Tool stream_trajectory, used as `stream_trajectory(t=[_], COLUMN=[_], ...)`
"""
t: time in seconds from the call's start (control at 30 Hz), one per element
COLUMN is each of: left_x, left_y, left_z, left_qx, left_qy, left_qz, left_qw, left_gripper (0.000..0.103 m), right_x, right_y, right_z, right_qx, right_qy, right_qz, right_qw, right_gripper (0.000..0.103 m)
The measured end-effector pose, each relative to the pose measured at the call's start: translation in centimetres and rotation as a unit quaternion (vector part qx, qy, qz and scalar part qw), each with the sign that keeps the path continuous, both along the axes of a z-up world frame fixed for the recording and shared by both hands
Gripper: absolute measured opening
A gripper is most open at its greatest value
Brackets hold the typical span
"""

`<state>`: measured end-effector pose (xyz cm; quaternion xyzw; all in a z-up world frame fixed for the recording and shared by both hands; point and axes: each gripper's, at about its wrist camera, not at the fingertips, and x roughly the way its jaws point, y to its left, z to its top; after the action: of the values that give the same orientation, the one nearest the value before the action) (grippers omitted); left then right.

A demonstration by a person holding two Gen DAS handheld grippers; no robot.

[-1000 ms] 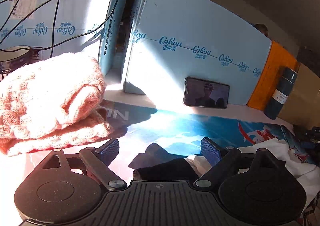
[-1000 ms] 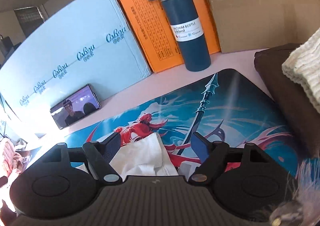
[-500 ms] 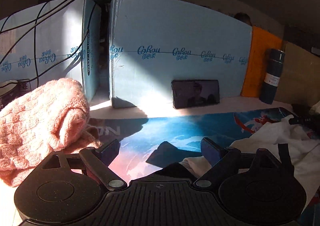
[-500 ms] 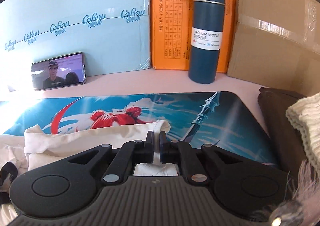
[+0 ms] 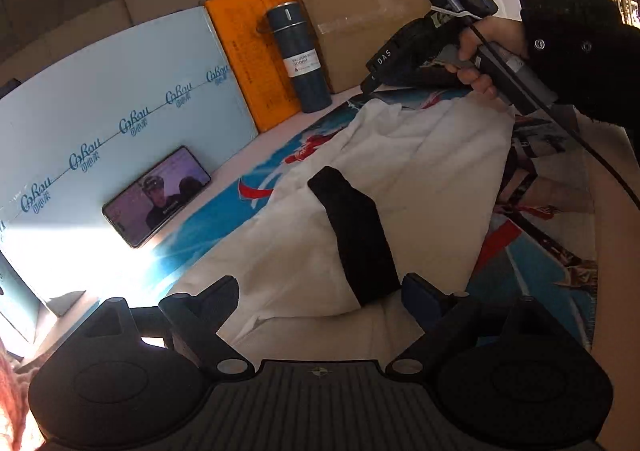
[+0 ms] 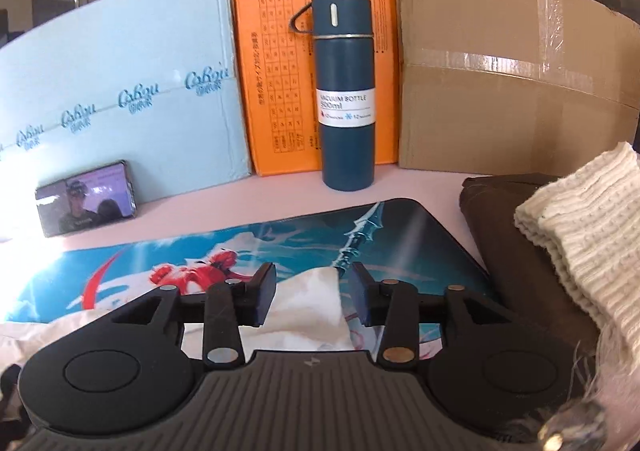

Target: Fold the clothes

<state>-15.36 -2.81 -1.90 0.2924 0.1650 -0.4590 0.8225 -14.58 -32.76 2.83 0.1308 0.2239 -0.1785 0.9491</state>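
Your white shirt lies spread across the printed mat, in front of the blue bottle. Your left claw gapes wide over the shirt's near edge and its black band, gripping nothing. Your right claw stands open around the shirt's corner nearest the bottle, its fingers clear of the cloth.

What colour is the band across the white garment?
Black: the band crosses the white garment, clearest in the left wrist view.
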Motion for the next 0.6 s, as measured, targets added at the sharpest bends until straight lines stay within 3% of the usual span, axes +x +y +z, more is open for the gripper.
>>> stream_trajectory(t=[0.03,0.07,0.1,0.17,0.3,0.4,0.6], left_x=[0.2,0.5,1.0,2.1,3.7,4.7,7.4], left_y=[-0.2,-0.2,-0.1,0.2,1.2,1.8,1.7], left_z=[0.1,0.1,0.3,0.6,1.2,2.0,3.7], left_qx=[0.001,-0.003,-0.010,-0.025,-0.062,-0.084,-0.102], left_qy=[0.004,0.019,0.044,0.098,0.161,0.149,0.058], left_qz=[0.001,-0.001,-0.001,0.000,0.002,0.026,0.084], left_qw=[1.0000,0.9998,0.9990,0.9948,0.9850,0.9850,0.9895], left_gripper=[0.090,0.082,0.063,0.037,0.021,0.012,0.010], right_x=[-0.3,-0.5,-0.6,-0.2,1.0,1.7,2.3], right_y=[0.3,0.6,0.9,1.7,3.3,3.3,0.4], right_z=[0.4,0.7,0.8,0.4,-1.0,-1.6,-2.1], right_qx=[0.030,0.071,0.115,0.201,0.304,0.325,0.352], right_qy=[-0.014,-0.024,-0.032,-0.033,-0.022,-0.017,-0.038], right_qz=[0.018,0.042,0.068,0.125,0.180,0.162,0.104], right_qw=[0.999,0.996,0.991,0.971,0.935,0.931,0.929], right_gripper=[0.050,0.054,0.056,0.058,0.060,0.060,0.061])
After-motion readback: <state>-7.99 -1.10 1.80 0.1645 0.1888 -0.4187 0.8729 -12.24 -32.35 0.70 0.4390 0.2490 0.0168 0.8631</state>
